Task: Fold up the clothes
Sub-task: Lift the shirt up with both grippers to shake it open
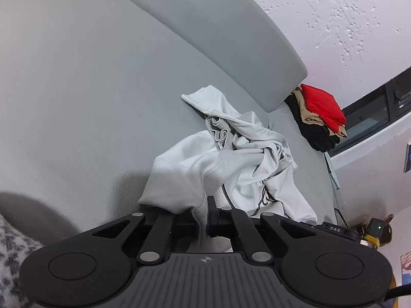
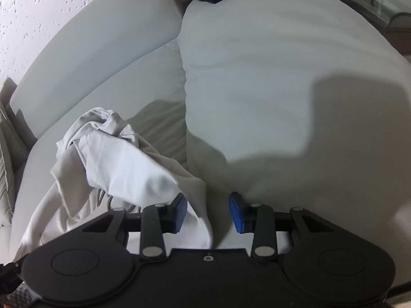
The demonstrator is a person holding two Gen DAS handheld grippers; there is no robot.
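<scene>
The white garment [image 1: 231, 159] lies crumpled in a loose heap on the grey sofa seat [image 1: 77, 102], just short of the backrest cushion [image 1: 205, 25]. It looks like thin, soft knit: light, floppy, with no stiffness of its own, so I judge it will sag and drag wherever it is lifted and needs two hold points on a hem or seam to spread flat. A sewn edge shows at the far end of the heap, and that looks the surest place to grip.

The left tongs [image 1: 203, 218] are pressed together, pinching a fold at the near edge of the cloth; the rest of the heap trails away ahead of them. The right tongs [image 2: 207, 211] stand spread, and a tail of the same garment [image 2: 123, 164] runs down between the blue pads [image 2: 236, 214], closer to the left-hand one, not clamped.

Further along the sofa sits a stack of folded clothes [image 1: 318, 118], red on top, well apart from the heap.
</scene>
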